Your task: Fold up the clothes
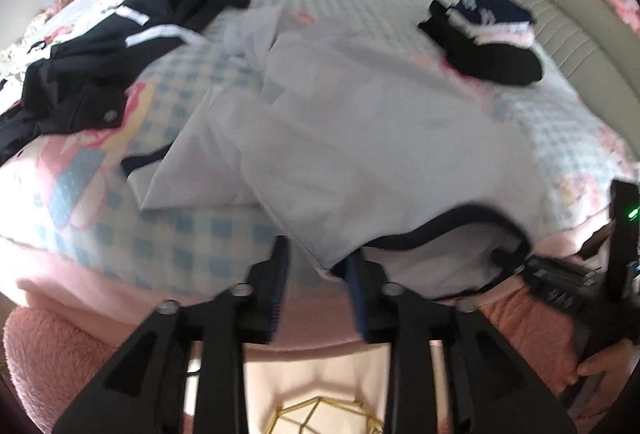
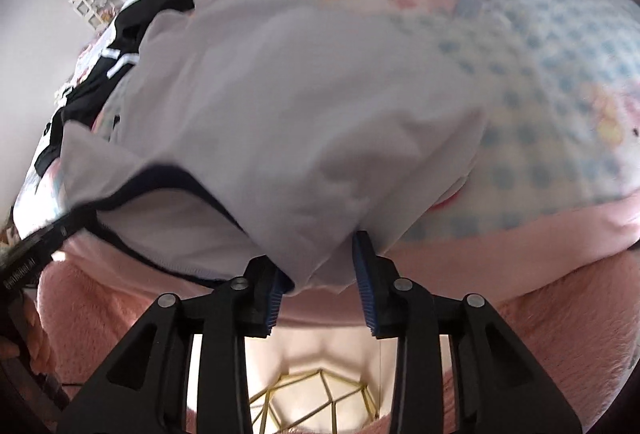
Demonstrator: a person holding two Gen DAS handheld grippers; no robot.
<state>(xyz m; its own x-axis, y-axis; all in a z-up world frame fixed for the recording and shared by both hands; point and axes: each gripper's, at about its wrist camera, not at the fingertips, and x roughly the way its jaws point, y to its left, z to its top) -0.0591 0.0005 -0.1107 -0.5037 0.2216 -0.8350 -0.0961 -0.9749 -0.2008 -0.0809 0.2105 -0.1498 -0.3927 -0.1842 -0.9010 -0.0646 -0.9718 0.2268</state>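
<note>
On the bed, whose cover is checked in pale blue and white with pink cartoon prints, a white shirt with a dark navy trim along its neckline lies spread across the near half, its neck end hanging just over the near edge toward both cameras. The left tool stands with its jaws apart at that edge: one blue pad sits beside the shirt's corner and the other is clear of the cloth, so nothing is pinched. The right tool also has its jaws parted, with a fold of the white shirt drooping down between its blue pads; the pads do not press on the cloth, though blur leaves the contact at the left pad uncertain. In the left wrist view the right tool's black body shows at the far right edge, with a hand beneath it. Far off on the left side of the bed lies a heap of black clothes with white stripes, and near the padded headboard sits a small folded stack of dark and pale pieces. A fluffy pink blanket runs under the bed's near edge, and a gold wire frame shows below between the tool arms.
</note>
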